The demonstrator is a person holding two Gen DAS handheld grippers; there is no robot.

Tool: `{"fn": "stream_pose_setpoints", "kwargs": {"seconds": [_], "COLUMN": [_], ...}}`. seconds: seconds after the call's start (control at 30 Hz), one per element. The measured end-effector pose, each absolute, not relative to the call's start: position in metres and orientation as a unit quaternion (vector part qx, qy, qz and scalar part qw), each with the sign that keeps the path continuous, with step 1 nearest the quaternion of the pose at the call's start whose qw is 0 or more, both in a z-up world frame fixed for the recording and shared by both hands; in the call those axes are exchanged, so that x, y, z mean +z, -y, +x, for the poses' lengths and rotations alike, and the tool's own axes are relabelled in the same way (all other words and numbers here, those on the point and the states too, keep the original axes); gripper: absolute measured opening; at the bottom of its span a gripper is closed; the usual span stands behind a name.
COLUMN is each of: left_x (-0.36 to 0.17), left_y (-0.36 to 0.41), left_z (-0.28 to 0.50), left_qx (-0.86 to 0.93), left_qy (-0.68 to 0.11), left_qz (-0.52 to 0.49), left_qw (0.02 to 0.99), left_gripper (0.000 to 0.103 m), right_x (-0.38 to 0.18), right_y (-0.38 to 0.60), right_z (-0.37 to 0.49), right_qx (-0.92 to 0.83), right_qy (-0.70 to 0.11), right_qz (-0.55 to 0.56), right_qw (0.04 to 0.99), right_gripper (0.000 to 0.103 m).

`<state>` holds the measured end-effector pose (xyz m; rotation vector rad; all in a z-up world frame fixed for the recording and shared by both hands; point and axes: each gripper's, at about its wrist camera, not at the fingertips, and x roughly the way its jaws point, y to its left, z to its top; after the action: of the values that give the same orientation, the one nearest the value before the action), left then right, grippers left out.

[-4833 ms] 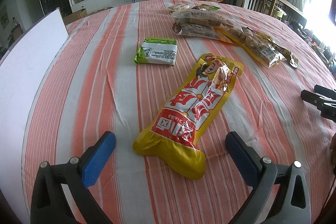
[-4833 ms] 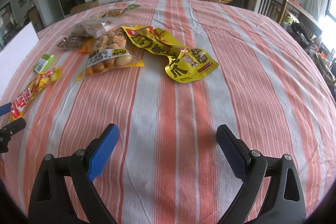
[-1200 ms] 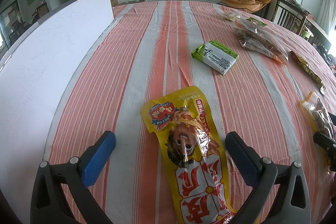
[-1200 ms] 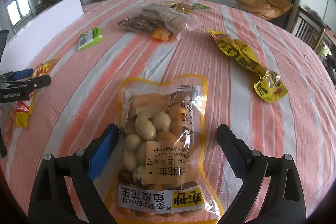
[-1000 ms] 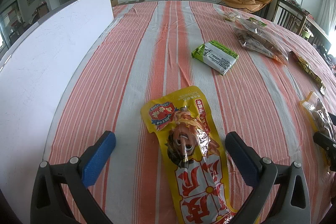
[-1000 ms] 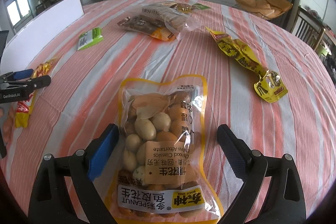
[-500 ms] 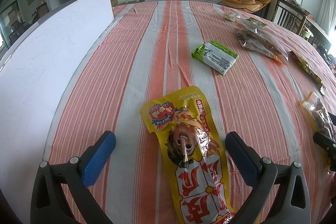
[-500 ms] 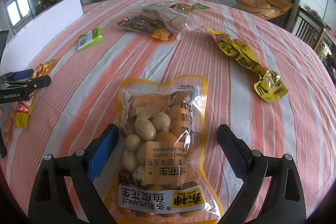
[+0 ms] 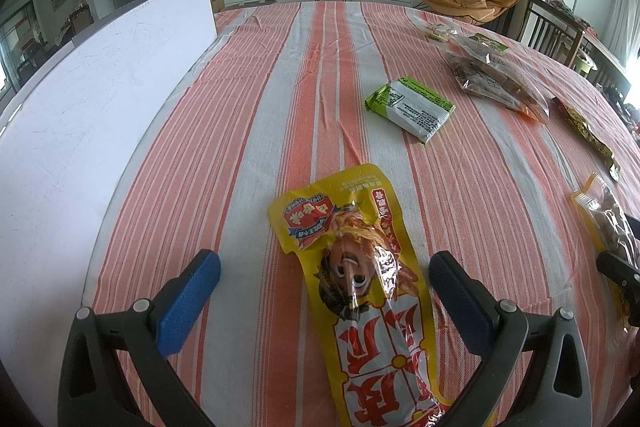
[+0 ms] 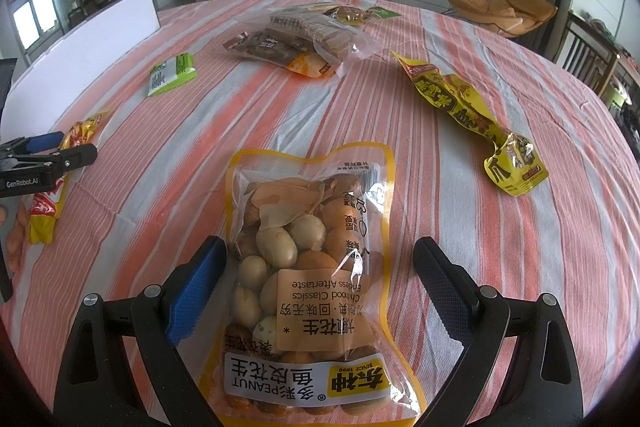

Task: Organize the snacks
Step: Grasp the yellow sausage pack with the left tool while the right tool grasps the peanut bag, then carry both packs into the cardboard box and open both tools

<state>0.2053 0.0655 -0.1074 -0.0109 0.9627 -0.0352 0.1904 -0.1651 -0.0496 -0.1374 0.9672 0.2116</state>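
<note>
Snacks lay scattered over the striped tablecloth [image 9: 320, 75]. My left gripper [image 9: 324, 287] hung low with its jaws spread wide, and the yellow pouch [image 9: 360, 287] lay flat between them, touched by neither pad; its printed face pointed away from me and its near end ran out under the frame. My right gripper [image 10: 320, 267] was likewise wide open, straddling the peanut bag [image 10: 312, 267]. The left pad [image 10: 196, 287] sat just beside the bag's edge; the right one stood clear of it. The bag lay flat, its label upside down to me.

Farther off, the green packet [image 9: 410, 107] rested alone near the middle of the cloth. Beyond it, clear bags [image 10: 296, 43] of brown snacks were piled together, overlapping. A crumpled yellow wrapper [image 10: 472, 115] stretched along the right side, well apart from the peanut bag. A white board [image 9: 88, 99] stood upright along the table's left edge. In the right view my left gripper [image 10: 52, 151] showed at the far left, over the pouch [image 10: 48, 203].
</note>
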Motion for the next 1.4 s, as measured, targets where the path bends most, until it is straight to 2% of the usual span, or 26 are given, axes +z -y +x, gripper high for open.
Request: {"fn": "stream_pose_setpoints", "kwargs": {"seconds": [0.4, 0.53, 0.63, 0.67, 0.7, 0.73, 0.77, 0.8, 0.9, 0.97, 1.17, 1.27, 1.4], "left_x": [-0.107, -0.104, -0.102, -0.101, -0.097, -0.092, -0.09, -0.09, -0.088, -0.082, -0.023, 0.02, 0.075], "left_y": [-0.065, -0.064, -0.061, -0.06, -0.058, -0.057, -0.058, -0.065, -0.093, -0.107, -0.146, -0.182, -0.267], "left_z": [0.207, 0.221, 0.223, 0.22, 0.216, 0.211, 0.208, 0.204, 0.184, 0.169, 0.148, 0.146, 0.139], "left_qx": [-0.023, -0.058, -0.072, -0.075, -0.083, -0.091, -0.078, -0.073, -0.099, -0.129, -0.168, -0.161, -0.084], "left_qy": [-0.468, -0.545, -0.584, -0.582, -0.568, -0.555, -0.547, -0.543, -0.532, -0.517, -0.436, -0.392, -0.348], "left_qz": [0.0, 0.023, 0.033, 0.036, 0.042, 0.043, 0.05, 0.034, -0.076, -0.147, -0.253, -0.271, -0.26], "left_qw": [0.884, 0.836, 0.808, 0.809, 0.818, 0.826, 0.832, 0.836, 0.838, 0.834, 0.847, 0.864, 0.897], "left_gripper": [0.103, 0.103, 0.102, 0.094, 0.074, 0.058, 0.048, 0.044, 0.042, 0.042, 0.042, 0.042, 0.045], "right_x": [-0.049, -0.049, -0.046, -0.045, -0.043, -0.04, -0.036, -0.034, -0.03, -0.026, -0.015, 0.025, 0.104], "right_y": [0.165, 0.166, 0.163, 0.161, 0.161, 0.162, 0.163, 0.163, 0.17, 0.183, 0.165, 0.119, 0.017], "right_z": [0.19, 0.193, 0.214, 0.221, 0.226, 0.228, 0.229, 0.23, 0.218, 0.202, 0.191, 0.207, 0.224], "right_qx": [0.102, 0.106, 0.12, 0.115, 0.107, 0.105, 0.106, 0.091, 0.09, 0.113, 0.143, 0.197, 0.303], "right_qy": [-0.464, -0.477, -0.55, -0.577, -0.598, -0.604, -0.605, -0.608, -0.601, -0.592, -0.578, -0.552, -0.5], "right_qz": [-0.065, -0.067, -0.084, -0.087, -0.085, -0.075, -0.063, -0.07, -0.038, 0.053, 0.13, 0.149, 0.127], "right_qw": [0.878, 0.87, 0.823, 0.804, 0.79, 0.787, 0.786, 0.785, 0.793, 0.797, 0.793, 0.796, 0.801], "right_gripper": [0.096, 0.097, 0.096, 0.094, 0.089, 0.061, 0.059, 0.058, 0.058, 0.058, 0.058, 0.058, 0.058]}}
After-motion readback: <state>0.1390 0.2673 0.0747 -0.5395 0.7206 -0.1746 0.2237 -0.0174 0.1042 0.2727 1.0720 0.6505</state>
